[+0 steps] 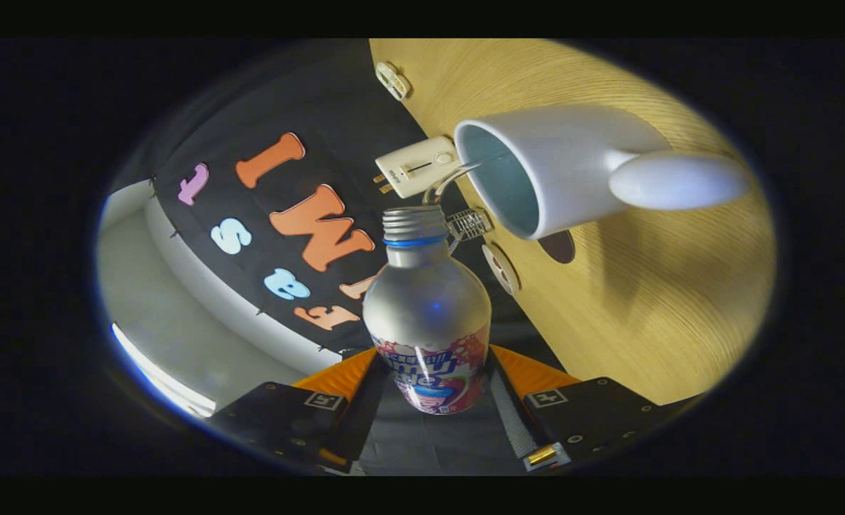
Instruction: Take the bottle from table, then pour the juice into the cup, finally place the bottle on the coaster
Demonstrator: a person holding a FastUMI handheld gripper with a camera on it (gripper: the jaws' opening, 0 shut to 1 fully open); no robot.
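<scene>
Item 1: gripper (433, 390), fingers (365, 400) clamped on bottle, one each side of its lower body.
Item 2: bottle (426, 315), silver metal w/ printed label low down, blue ring under threaded neck, no cap on. Sits between fingers, neck pointing away toward 12 o'clock. Whole view is tilted, so table runs at a slant.
Item 3: cup (537, 172), white outside, pale blue inside, handle toward 3 o'clock. Stands on table, at approx 1 o'clock from bottle neck, mouth just beyond it; neck and rim near but apart. No liquid seen between them.
Item 4: table (651, 286), light wood grain, at 2–3 o'clock from bottle.
Item 5: dark round patch (558, 247) on table, partly under cup; can't tell what it is.
Item 6: white plug box (415, 168) w/ cable, beyond neck at 12 o'clock, near table edge.
</scene>
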